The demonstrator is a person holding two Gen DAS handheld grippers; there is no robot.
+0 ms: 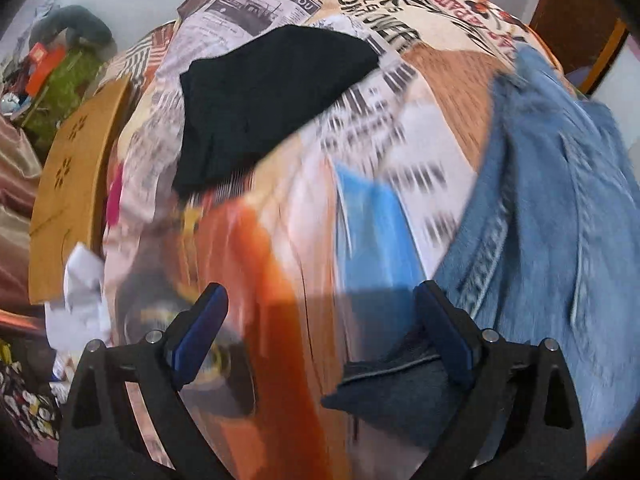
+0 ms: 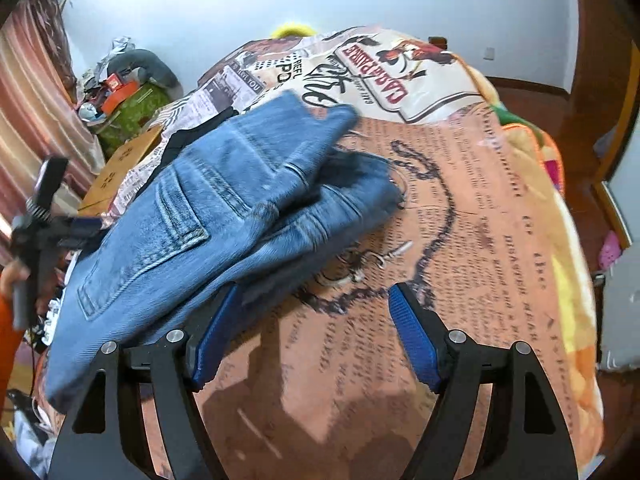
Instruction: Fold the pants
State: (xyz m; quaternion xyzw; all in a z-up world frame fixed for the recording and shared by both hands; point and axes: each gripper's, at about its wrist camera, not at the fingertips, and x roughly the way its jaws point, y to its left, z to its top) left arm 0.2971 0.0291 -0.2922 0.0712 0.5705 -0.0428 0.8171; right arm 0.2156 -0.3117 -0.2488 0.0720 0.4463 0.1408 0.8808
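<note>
Blue denim jeans (image 2: 224, 200) lie folded in a thick bundle on a bed covered with a printed newspaper-pattern quilt (image 2: 460, 220). They also show at the right of the left wrist view (image 1: 560, 208), with a dark denim edge under the right finger. My left gripper (image 1: 320, 340) is open, its right finger (image 1: 448, 332) touching the jeans' edge, nothing between the jaws. My right gripper (image 2: 316, 332) is open and empty, its left finger (image 2: 216, 340) tucked against the underside of the jeans bundle. The left gripper also shows at the far left of the right wrist view (image 2: 44, 216).
A black folded garment (image 1: 272, 104) lies on the quilt (image 1: 440, 80) further up the bed. A wooden stool (image 1: 72, 208) and crumpled white paper (image 1: 80, 292) stand to the left. Clutter is piled in the far corner (image 2: 124, 96). The bed's right edge drops to a wooden floor (image 2: 532, 100).
</note>
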